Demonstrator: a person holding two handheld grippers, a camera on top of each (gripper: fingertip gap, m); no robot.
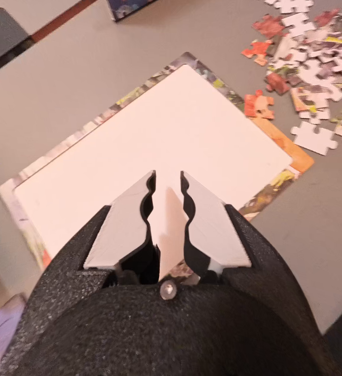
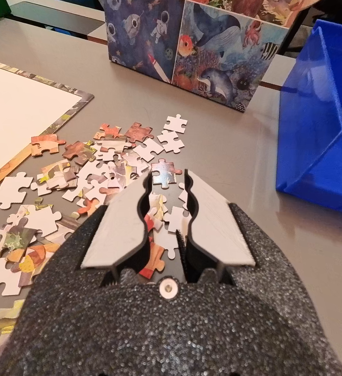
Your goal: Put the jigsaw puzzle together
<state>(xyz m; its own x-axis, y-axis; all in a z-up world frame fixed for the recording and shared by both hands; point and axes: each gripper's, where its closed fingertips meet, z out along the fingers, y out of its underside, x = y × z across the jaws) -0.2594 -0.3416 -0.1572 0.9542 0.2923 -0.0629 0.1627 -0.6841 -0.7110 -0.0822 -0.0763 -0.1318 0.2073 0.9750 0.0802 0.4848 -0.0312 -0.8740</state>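
Observation:
A puzzle tray (image 1: pixel 300 150) with a printed border and a bare white inside lies on the grey table; it also shows in the right wrist view (image 2: pixel 68 114). A heap of loose jigsaw pieces (image 1: pixel 316 67) lies to its right, some face up, some white side up. My left gripper (image 1: pixel 168 173) is open and empty above the tray's white inside. My right gripper (image 2: pixel 168 173) is open and empty just above the heap (image 2: pixel 96 166). A dark shiny piece (image 2: pixel 165 173) lies between its fingertips, not gripped.
A picture-printed puzzle box (image 2: pixel 186 46) stands at the back of the table. A blue plastic bin (image 2: pixel 324 122) stands at the right. A dark chair (image 1: pixel 1 38) stands past the table's far left edge. There is about 30 centimetres between the tips of the two grippers.

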